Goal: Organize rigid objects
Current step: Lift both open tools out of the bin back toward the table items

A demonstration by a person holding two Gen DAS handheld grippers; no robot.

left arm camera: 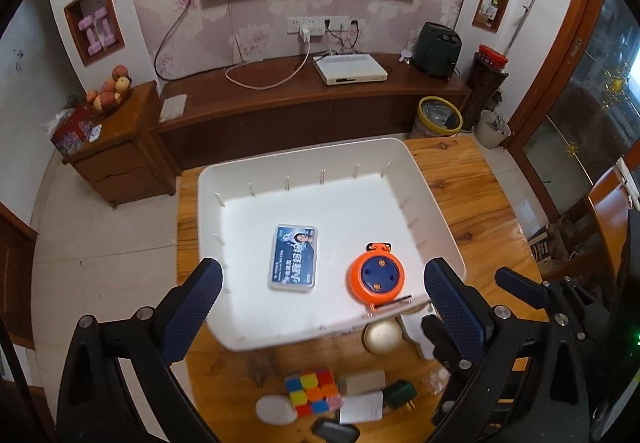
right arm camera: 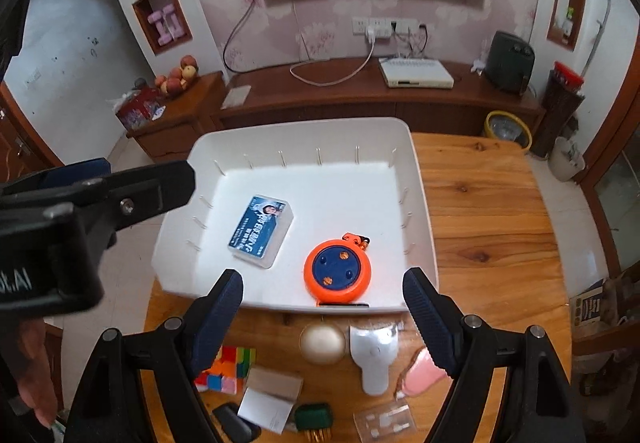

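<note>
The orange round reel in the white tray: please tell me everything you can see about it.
The orange reel is a flat round case that looks like plastic, with a dark blue disc on its face carrying three small spots, two of them orange. A small orange loop with a clip sticks out from its far edge. It lies flat on the floor of the white tray, near the tray's front wall, to the right of the clear card box and apart from it. No gripper touches it.

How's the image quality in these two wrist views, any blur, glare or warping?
Left wrist view: the white bin's near rim is smeared by motion blur, the cube is soft, and straight walls bow from fisheye distortion. Right wrist view: sharper on the orange reel; glare washes out the bin floor and shines on the table; corners are vignetted black.
</note>
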